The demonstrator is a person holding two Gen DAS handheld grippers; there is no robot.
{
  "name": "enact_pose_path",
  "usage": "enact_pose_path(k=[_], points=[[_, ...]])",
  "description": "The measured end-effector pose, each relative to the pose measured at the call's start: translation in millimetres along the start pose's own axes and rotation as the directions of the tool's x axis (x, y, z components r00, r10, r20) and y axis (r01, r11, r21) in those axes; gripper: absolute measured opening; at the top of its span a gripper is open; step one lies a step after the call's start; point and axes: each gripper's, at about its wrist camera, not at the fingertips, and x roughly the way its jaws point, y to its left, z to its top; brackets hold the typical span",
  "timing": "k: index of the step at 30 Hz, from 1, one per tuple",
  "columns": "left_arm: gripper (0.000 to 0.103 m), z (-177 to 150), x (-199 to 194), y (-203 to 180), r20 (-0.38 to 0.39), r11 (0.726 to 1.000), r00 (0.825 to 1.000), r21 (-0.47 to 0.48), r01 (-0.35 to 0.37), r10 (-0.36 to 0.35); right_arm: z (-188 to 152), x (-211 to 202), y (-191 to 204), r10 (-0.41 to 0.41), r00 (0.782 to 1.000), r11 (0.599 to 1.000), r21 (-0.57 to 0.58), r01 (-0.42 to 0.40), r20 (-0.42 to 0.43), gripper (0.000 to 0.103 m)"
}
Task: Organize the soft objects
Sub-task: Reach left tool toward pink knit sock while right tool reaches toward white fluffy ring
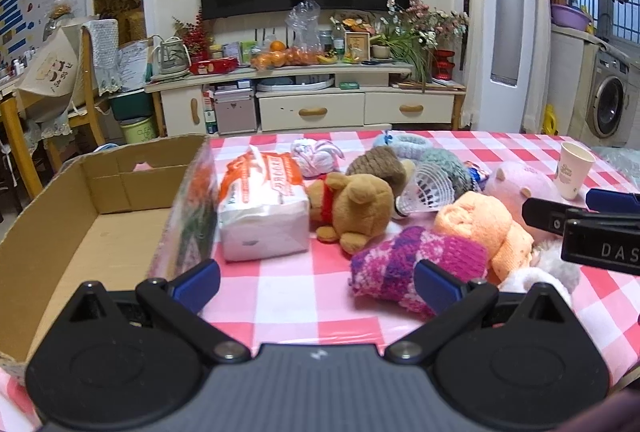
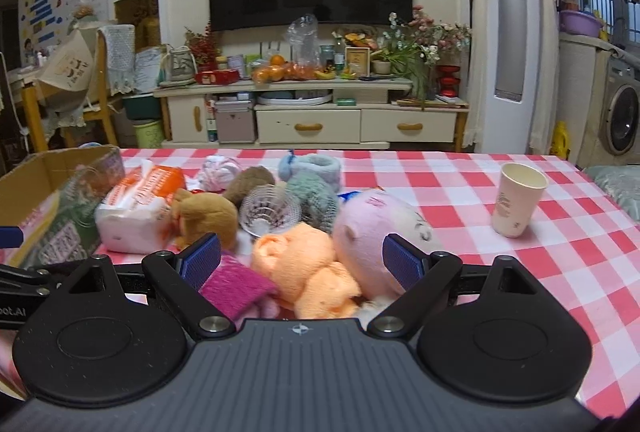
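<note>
A pile of soft things lies on the checked tablecloth [image 1: 288,296]: a brown teddy bear [image 1: 354,208], a pink-purple knitted sock [image 1: 416,264], an orange towel [image 1: 480,228], a pink plush [image 1: 520,184] and a grey-green knitted item [image 1: 448,160]. My left gripper [image 1: 316,280] is open, low over bare cloth, with the sock beside its right finger. My right gripper [image 2: 300,260] is open, hovering just behind the orange towel [image 2: 304,264], the sock [image 2: 236,284] and the pink plush [image 2: 372,232]. An open cardboard box [image 1: 80,224] stands at the left.
A tissue pack [image 1: 260,208] lies against the box wall. A shuttlecock [image 1: 424,192] rests among the toys. A paper cup [image 2: 516,204] stands at the right on the table. Beyond the table's far edge are a TV cabinet [image 1: 312,104] and a chair [image 1: 60,92].
</note>
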Motion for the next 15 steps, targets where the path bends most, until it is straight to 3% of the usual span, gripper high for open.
enact_pose_path(k=[10, 15], points=[[0.102, -4, 12, -25, -0.027, 0.997, 0.997, 0.024, 0.075, -0.074, -13, -12, -36, -0.086, 0.996, 0.993, 0.074, 0.088, -0.028, 0.103], [0.102, -4, 20, -38, -0.042, 0.991, 0.991, 0.038, 0.131, -0.13, -21, -16, -55, -0.055, 0.995, 0.99, 0.127, 0.064, -0.078, 0.103]])
